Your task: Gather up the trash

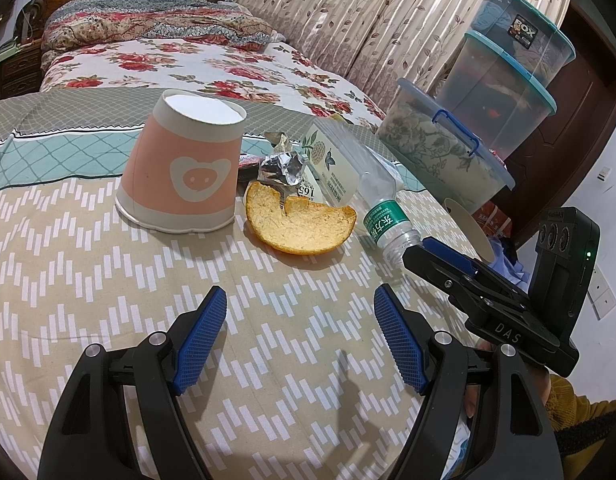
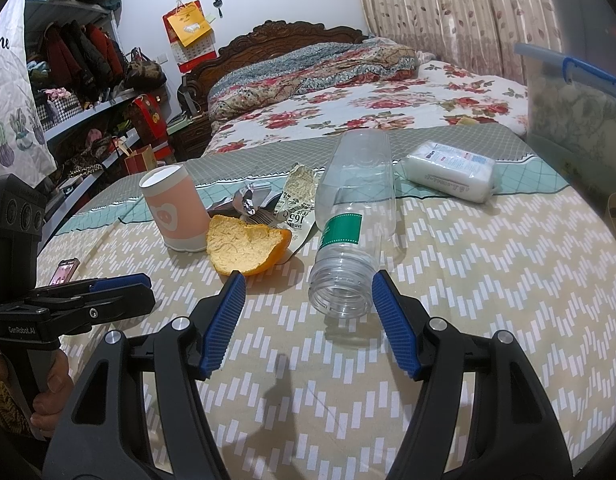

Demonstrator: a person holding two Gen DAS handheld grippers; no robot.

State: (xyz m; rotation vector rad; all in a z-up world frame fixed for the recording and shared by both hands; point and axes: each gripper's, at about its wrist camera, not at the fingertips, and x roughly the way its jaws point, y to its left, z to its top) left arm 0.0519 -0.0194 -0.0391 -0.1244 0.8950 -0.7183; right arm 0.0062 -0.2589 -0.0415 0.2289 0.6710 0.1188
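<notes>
**Hovering over the litter, both grippers empty**

Starting nearest: the right gripper [image 2: 306, 306] hangs over the patterned bedspread [image 2: 488, 300] with its jaws standing wide and nothing between the pads. Just ahead of its fingertips lies the empty plastic bottle [image 2: 350, 224], on its side, uncapped. The bottle's long axis runs away from this gripper, open mouth toward it and base toward the far end, slightly right of the jaws' centre line. Judging from that, the jaws already straddle the neck's direction, and a short push forward should put the neck between the pads.

The left gripper [image 1: 300, 322] is likewise spread wide and holds nothing. From its view the orange peel [image 1: 298, 224] lies ahead and the bottle [image 1: 382, 216] further right, so the right hand looks the nearer one for the bottle and the left for the peel.

Further off, to the left of the peel, an upturned pink paper cup [image 1: 180, 168] stands on its rim. Behind the peel sit a crumpled foil wrapper [image 1: 282, 164] and a printed packet [image 2: 296, 208], bunched together. A white tissue pack [image 2: 448, 176] lies further right, apart from the heap.

No bin shows clearly in either view.
</notes>
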